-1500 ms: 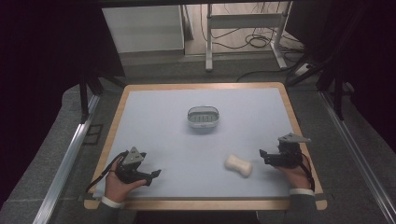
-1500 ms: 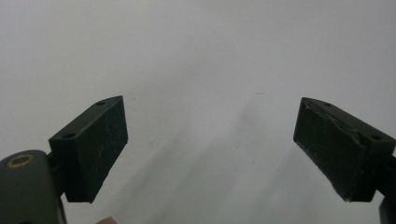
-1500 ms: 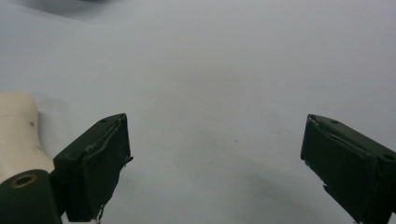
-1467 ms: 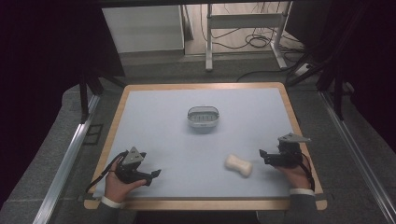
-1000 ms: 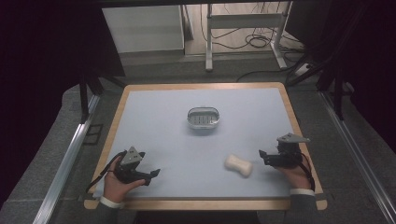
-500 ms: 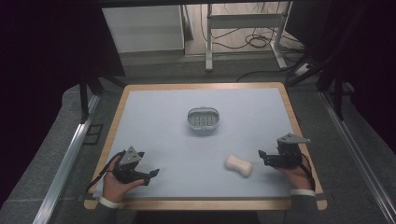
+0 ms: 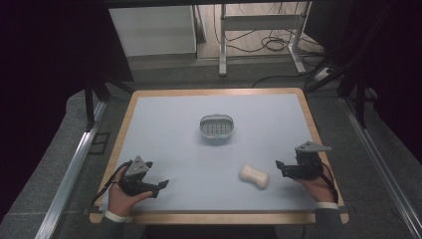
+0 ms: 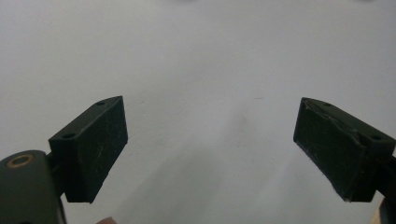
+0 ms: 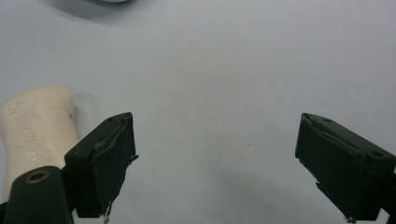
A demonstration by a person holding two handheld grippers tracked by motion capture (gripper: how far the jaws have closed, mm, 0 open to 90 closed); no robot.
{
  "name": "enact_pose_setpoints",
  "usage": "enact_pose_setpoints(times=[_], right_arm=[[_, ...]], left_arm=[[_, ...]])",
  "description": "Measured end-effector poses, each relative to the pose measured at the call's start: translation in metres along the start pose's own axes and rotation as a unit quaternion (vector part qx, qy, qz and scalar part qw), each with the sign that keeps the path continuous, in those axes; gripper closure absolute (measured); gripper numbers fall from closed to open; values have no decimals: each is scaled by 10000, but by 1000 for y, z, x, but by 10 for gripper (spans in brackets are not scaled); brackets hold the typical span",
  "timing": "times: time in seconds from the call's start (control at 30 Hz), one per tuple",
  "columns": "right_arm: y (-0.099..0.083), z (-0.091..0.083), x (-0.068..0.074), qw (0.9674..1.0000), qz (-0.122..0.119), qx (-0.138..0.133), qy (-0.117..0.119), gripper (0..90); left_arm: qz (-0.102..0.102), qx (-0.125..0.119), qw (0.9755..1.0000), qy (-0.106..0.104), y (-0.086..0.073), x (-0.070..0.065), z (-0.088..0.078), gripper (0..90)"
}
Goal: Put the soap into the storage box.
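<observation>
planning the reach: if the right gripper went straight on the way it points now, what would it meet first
Probably nothing: the right gripper is open over bare mat. The soap bar lies just outside one jaw, off its line.

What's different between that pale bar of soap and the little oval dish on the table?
The soap is a solid cream bar pinched at the waist; the dish is a hollow grey oval with slots in its floor. The soap lies near the front of the table, just beside the open right claw, while the dish sits farther back near the middle, away from both claws. Both rest flat on the pale blue top, untouched.
</observation>
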State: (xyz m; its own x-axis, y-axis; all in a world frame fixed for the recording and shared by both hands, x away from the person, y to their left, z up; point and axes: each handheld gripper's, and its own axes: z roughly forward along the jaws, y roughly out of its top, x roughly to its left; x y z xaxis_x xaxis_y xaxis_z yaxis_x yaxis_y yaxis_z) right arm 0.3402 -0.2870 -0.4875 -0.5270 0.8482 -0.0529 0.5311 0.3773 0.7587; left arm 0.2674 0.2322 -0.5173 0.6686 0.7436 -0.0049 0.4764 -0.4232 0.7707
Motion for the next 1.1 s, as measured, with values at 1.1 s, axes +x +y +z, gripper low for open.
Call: enact_pose_setpoints(times=[1.1], right_arm=[[47,2,42,9937,-849,492,546,218]], left_arm=[[5,74,10000,-64,0,-1,0,104]])
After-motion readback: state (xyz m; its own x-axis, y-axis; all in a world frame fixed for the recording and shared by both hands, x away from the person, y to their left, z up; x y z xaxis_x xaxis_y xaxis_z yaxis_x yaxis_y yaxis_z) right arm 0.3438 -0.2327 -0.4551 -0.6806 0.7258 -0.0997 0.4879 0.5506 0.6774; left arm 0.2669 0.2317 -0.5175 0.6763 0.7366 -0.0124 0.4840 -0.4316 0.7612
